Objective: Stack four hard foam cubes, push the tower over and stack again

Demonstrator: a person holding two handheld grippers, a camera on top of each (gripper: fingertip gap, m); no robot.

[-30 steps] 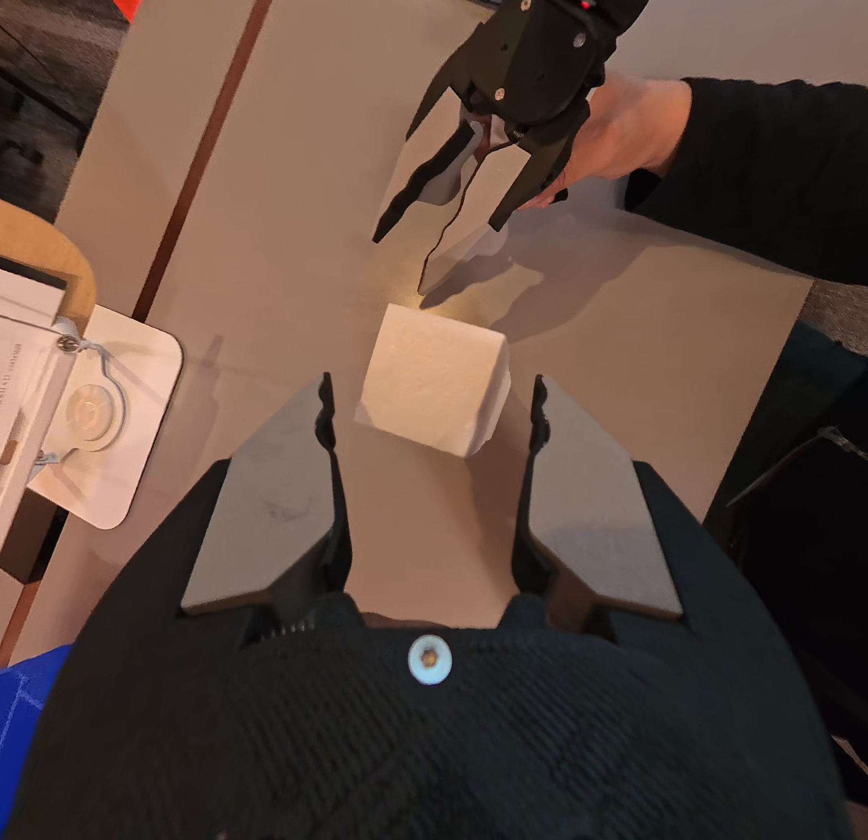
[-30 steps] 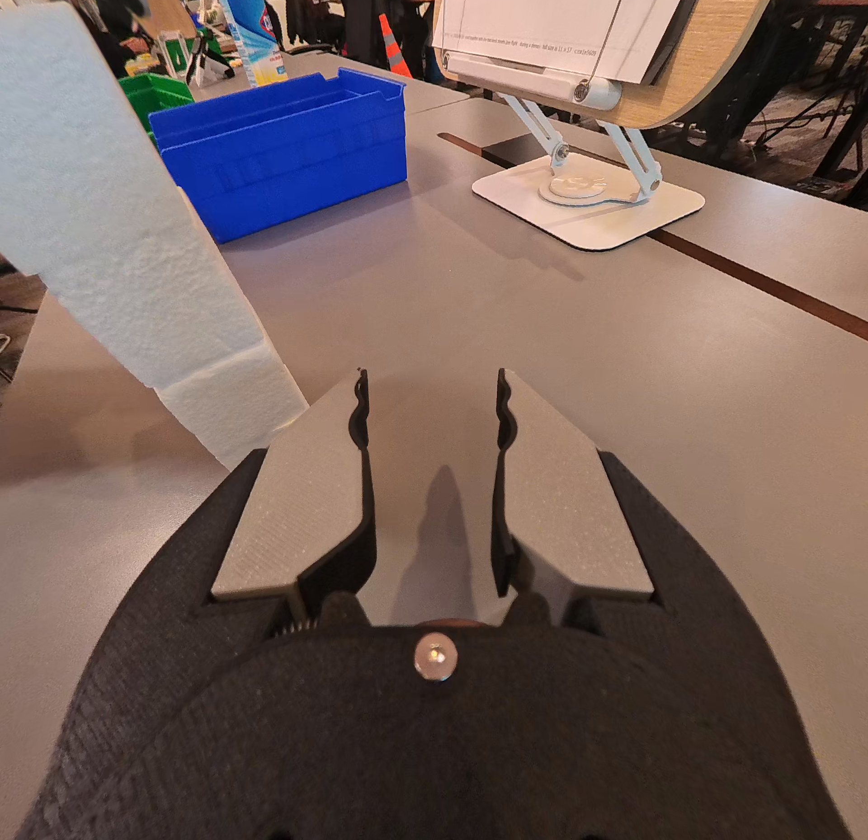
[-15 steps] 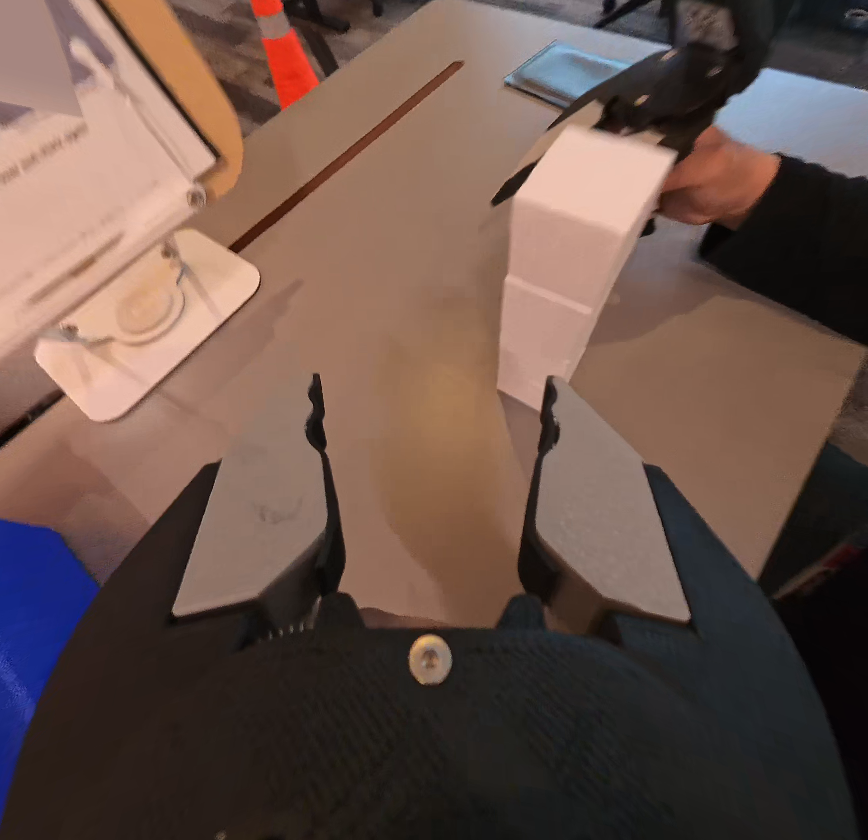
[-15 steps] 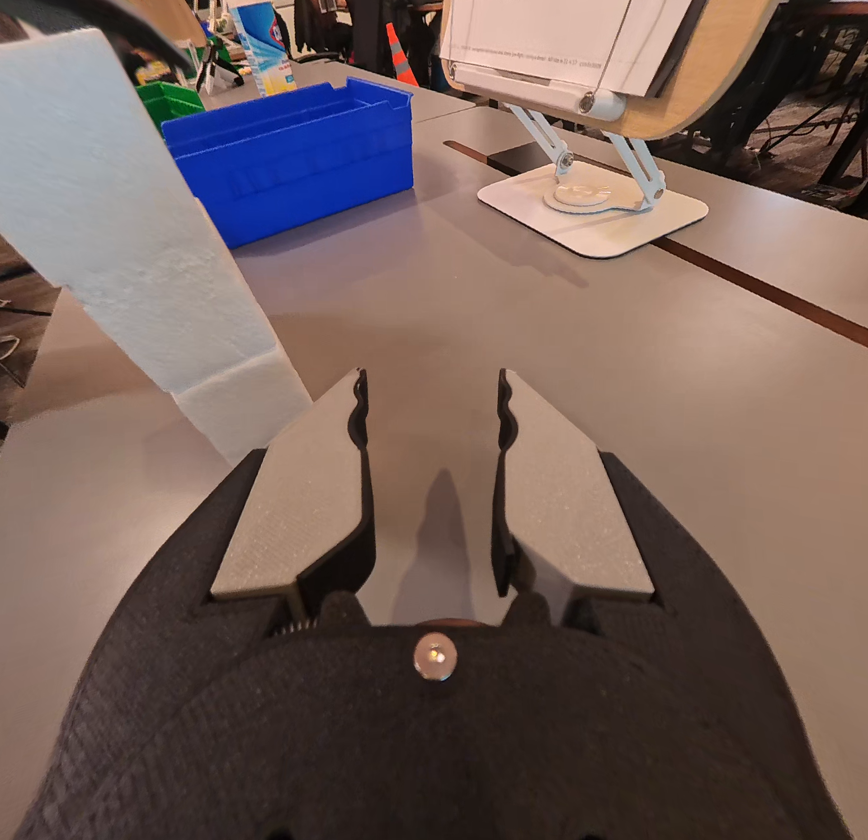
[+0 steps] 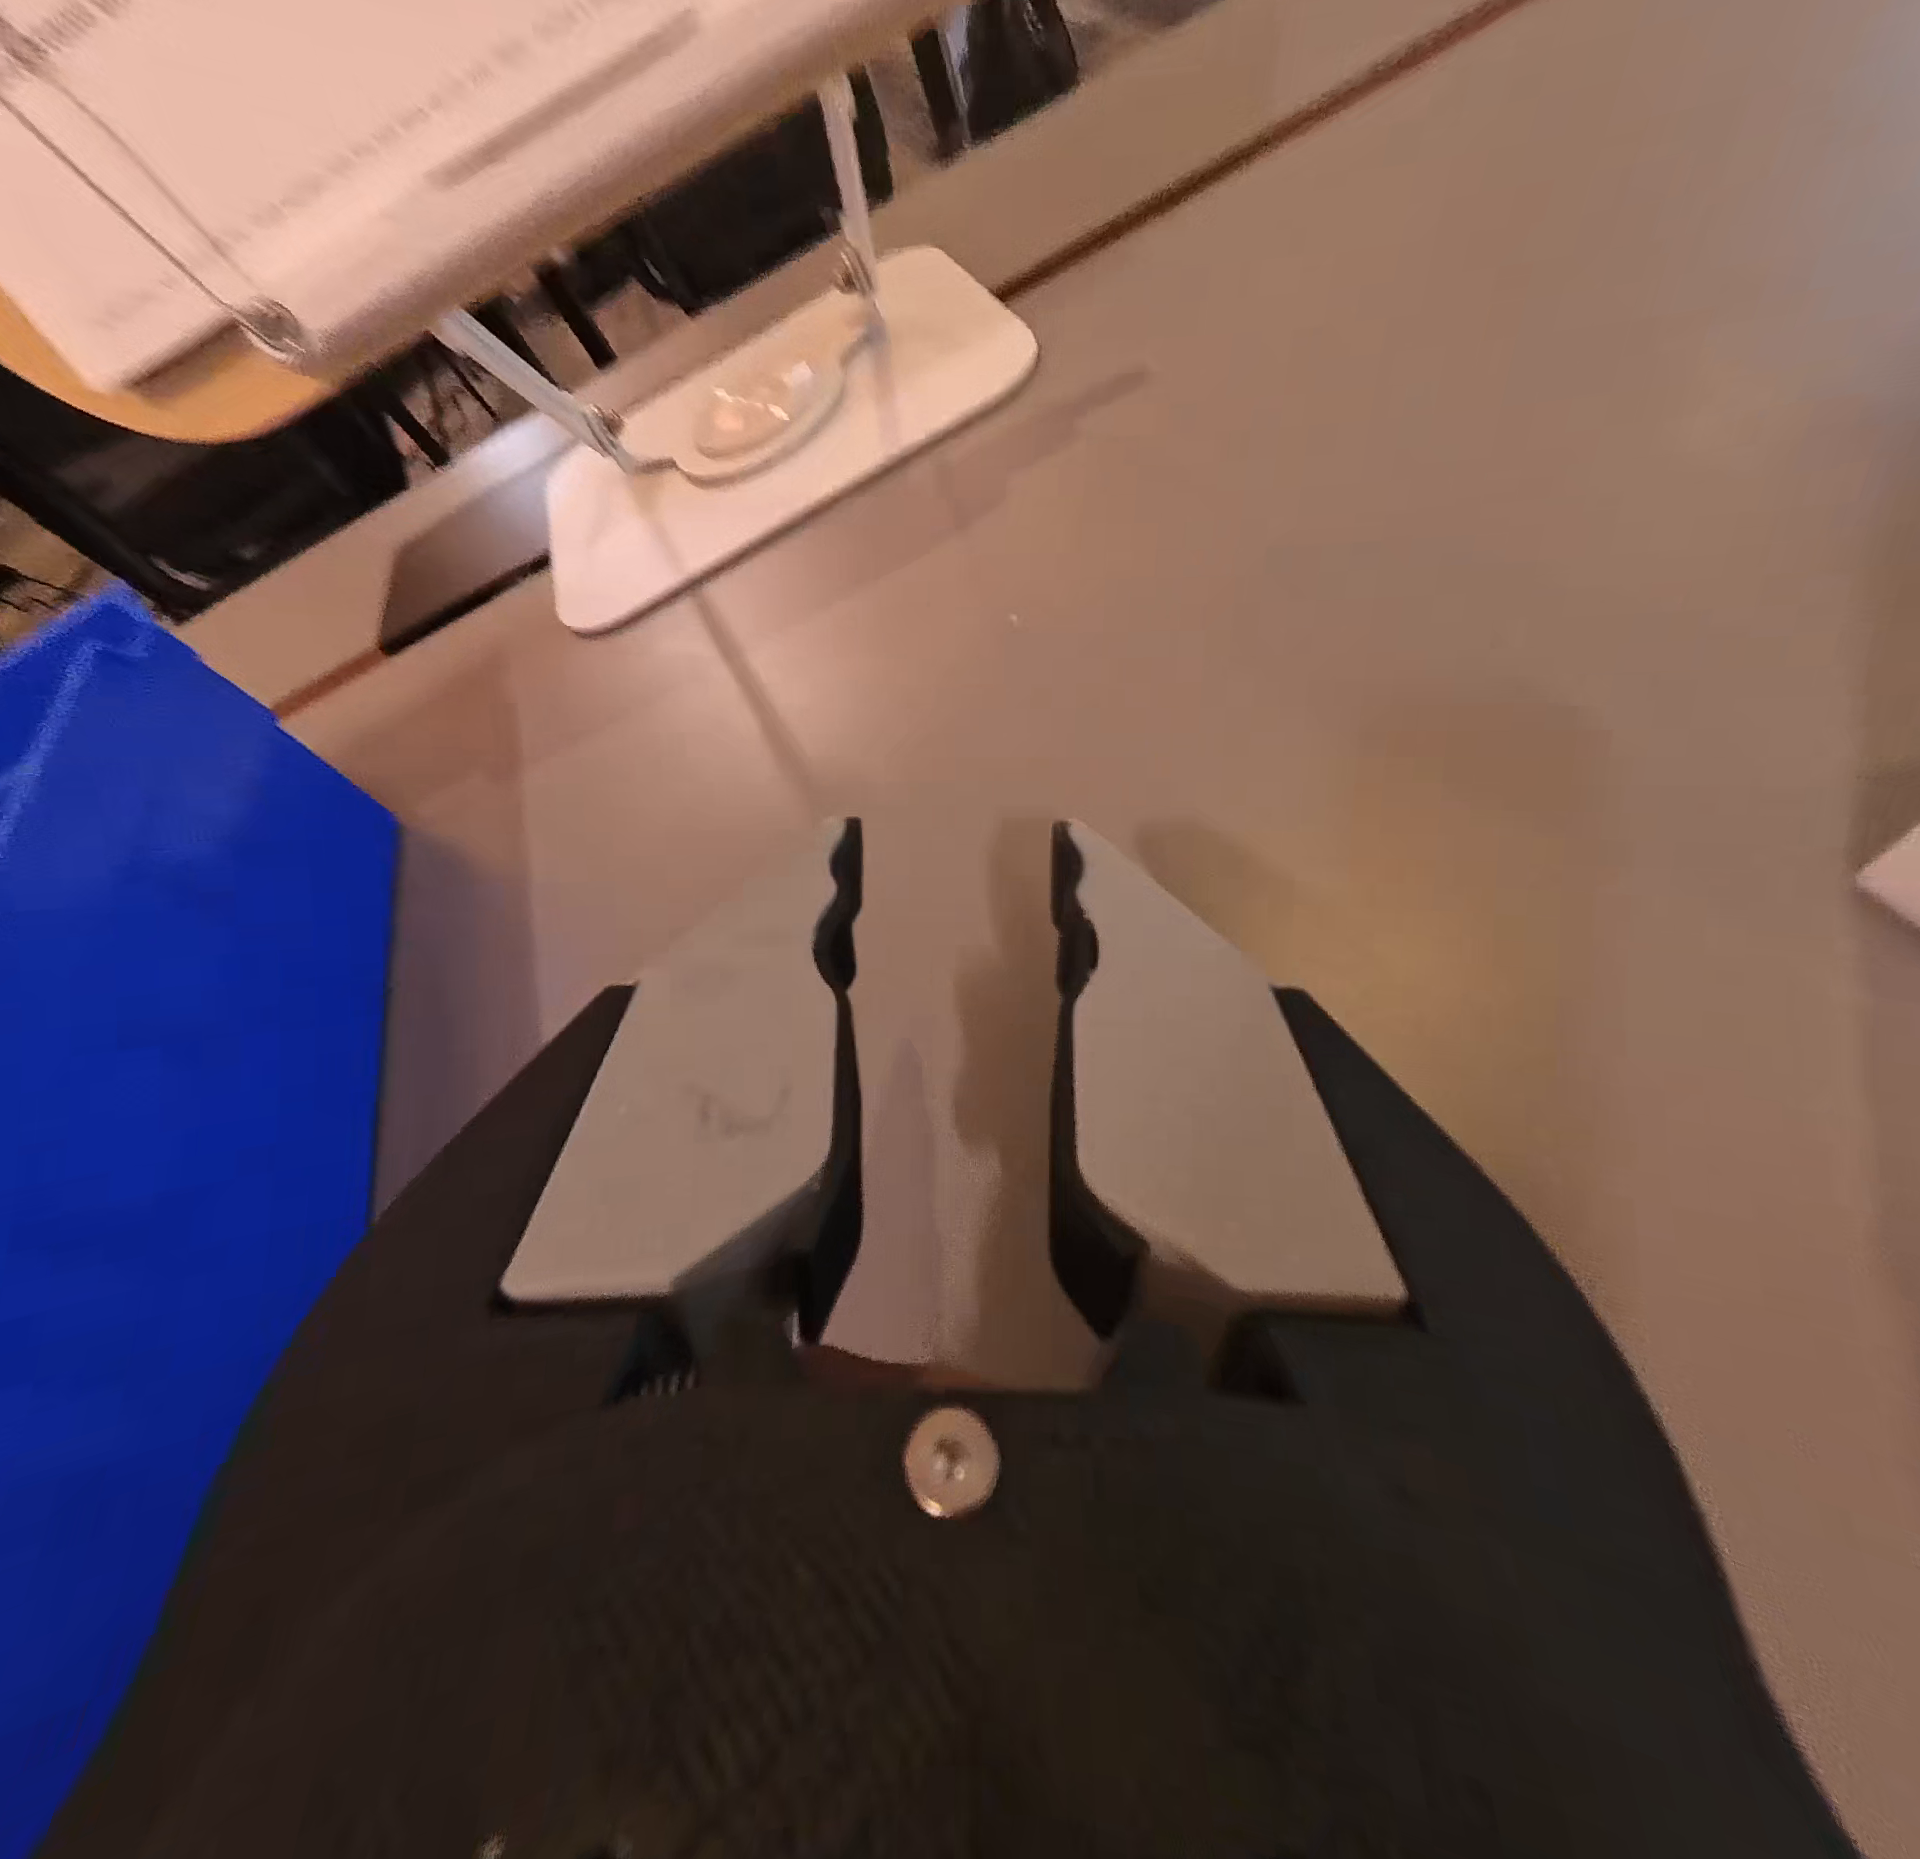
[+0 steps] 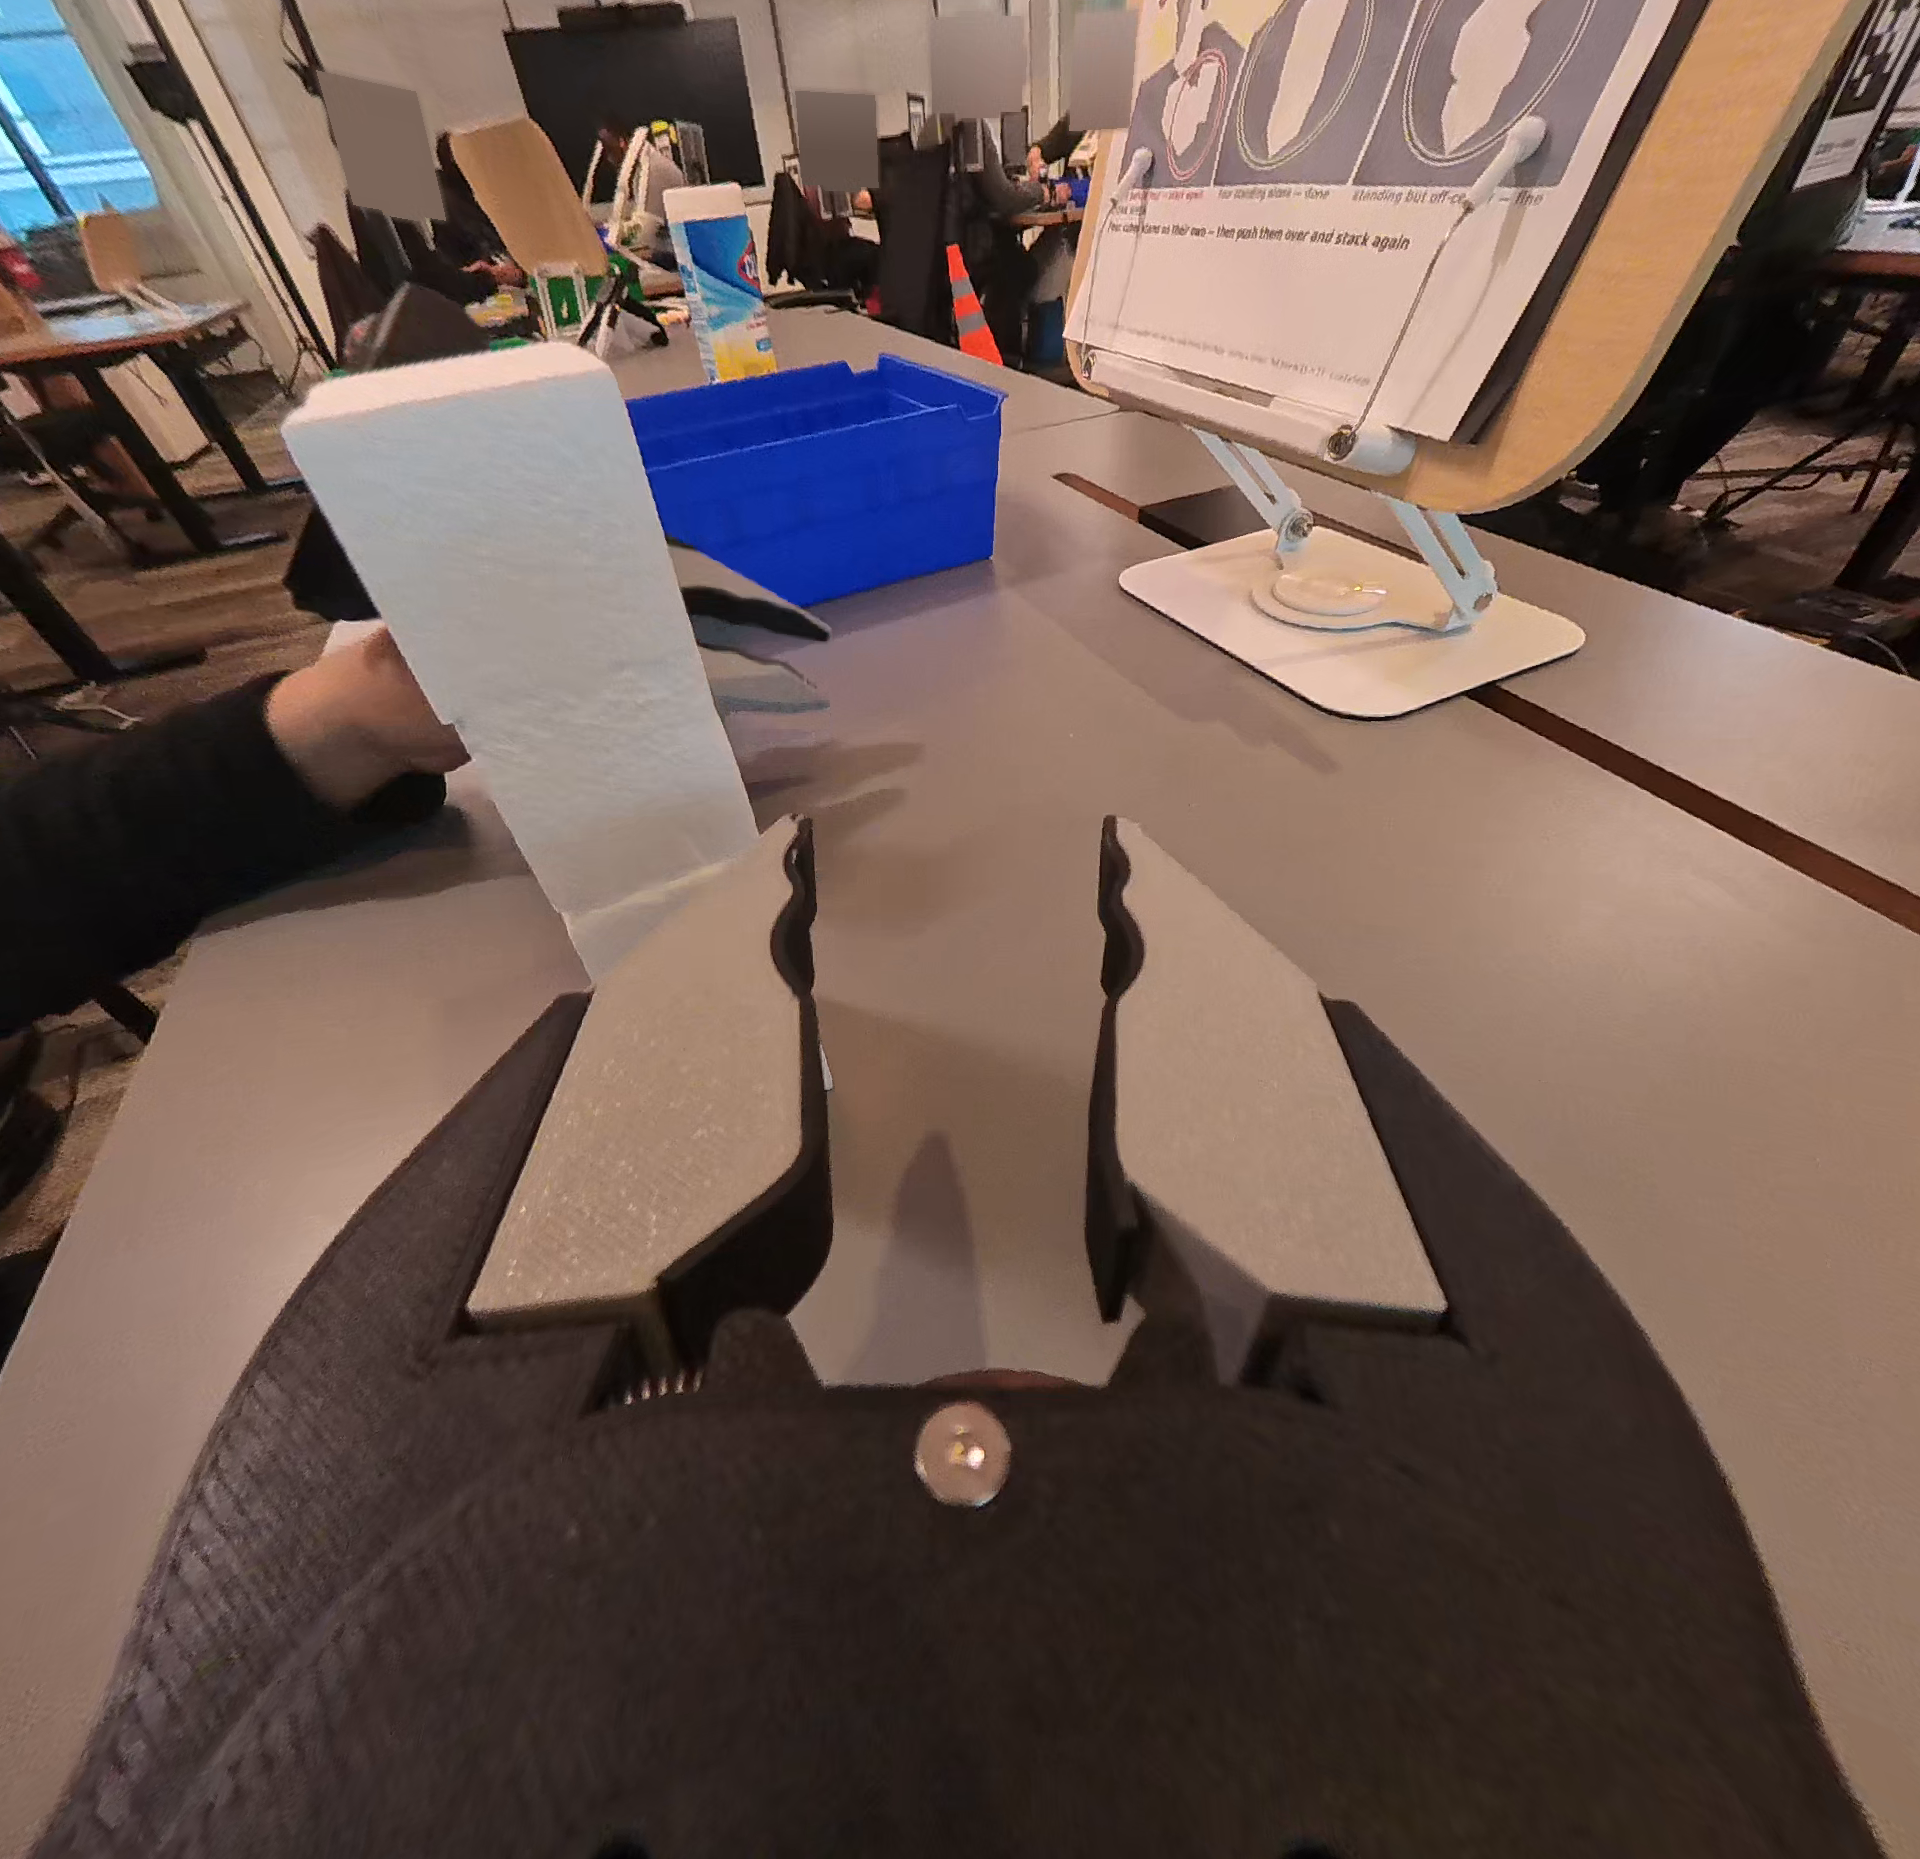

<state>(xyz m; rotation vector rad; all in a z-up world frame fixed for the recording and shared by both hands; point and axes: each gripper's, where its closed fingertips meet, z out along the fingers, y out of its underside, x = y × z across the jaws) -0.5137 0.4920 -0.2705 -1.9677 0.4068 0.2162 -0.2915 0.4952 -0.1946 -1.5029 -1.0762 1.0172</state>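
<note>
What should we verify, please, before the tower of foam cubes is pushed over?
1. Foam tower upright on the table: ok.
2. Four cubes in it: cannot tell, the seams are too faint.
3. Right tool empty, jaws apart: ok.
4. Left tool empty, jaws apart: ok.
5. Blue bin and document stand apart from the tower: ok.
6. Left tool clear of the tower's far side: cannot tell, the tower hides it.
</note>
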